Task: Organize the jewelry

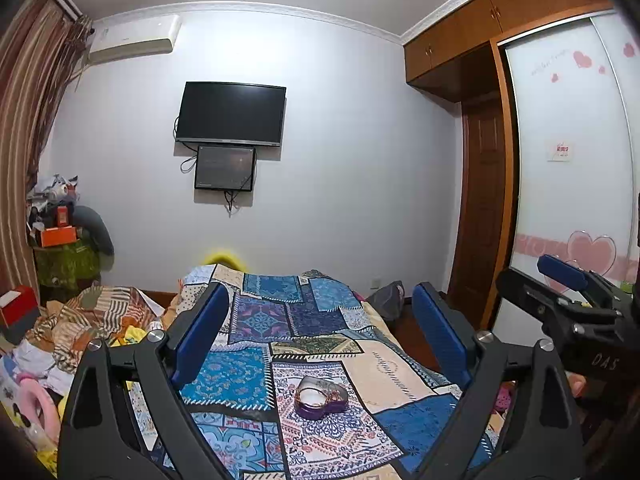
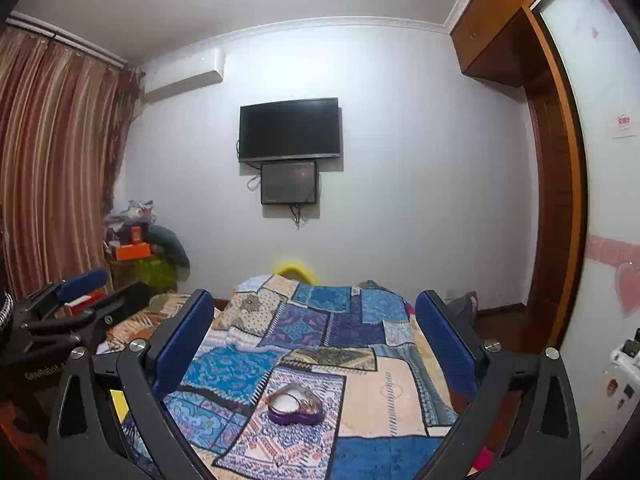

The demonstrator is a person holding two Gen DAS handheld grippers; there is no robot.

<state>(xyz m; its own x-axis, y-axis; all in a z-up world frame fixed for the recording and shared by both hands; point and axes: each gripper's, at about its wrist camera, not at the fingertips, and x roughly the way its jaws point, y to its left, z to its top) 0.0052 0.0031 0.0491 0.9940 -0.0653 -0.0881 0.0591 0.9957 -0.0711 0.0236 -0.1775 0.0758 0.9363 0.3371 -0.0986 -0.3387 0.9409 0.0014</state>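
A purple heart-shaped jewelry box point(image 1: 320, 397) with a shiny rim and pale inside sits open on the patchwork bedspread point(image 1: 264, 320). It also shows in the right wrist view point(image 2: 295, 404). My left gripper point(image 1: 320, 316) is open and empty, held above and before the box. My right gripper point(image 2: 314, 316) is open and empty too, likewise above the box. The right gripper shows at the right edge of the left wrist view point(image 1: 568, 280); the left gripper shows at the left edge of the right wrist view point(image 2: 76, 284). No loose jewelry is visible.
A pile of clothes point(image 1: 80, 320) and a red box point(image 1: 16, 304) lie left of the bed. A cluttered stand point(image 1: 64, 248) is in the corner by the curtain point(image 2: 48, 160). A TV point(image 1: 232, 114) hangs on the far wall. A wardrobe point(image 1: 572, 160) stands right.
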